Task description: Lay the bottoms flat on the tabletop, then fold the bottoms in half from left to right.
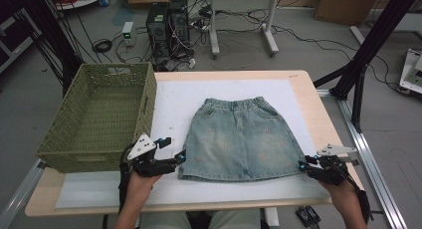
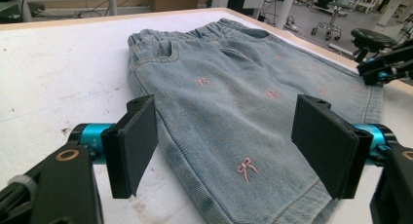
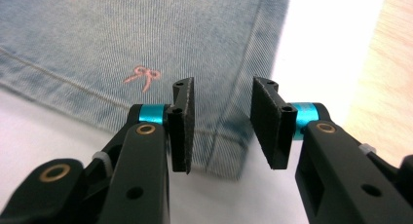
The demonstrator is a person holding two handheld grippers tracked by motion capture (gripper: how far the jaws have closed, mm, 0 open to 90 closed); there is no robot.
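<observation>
To your left, the green basket (image 1: pixel 99 114) stands tall on the table's left edge, its near wall just beyond your left gripper (image 1: pixel 171 150), so any sweep leftward or forward from there meets woven plastic. The denim skirt (image 1: pixel 239 139) lies flat in the middle and blocks nothing above it. Between basket and skirt runs a bare strip of white mat (image 1: pixel 171 104) wide enough for a gripper to travel toward the far edge. Beyond the waistband the mat is open too. By your right gripper (image 1: pixel 304 167), a narrow bare margin separates the skirt's side from the wooden table (image 1: pixel 318 114) edge.
</observation>
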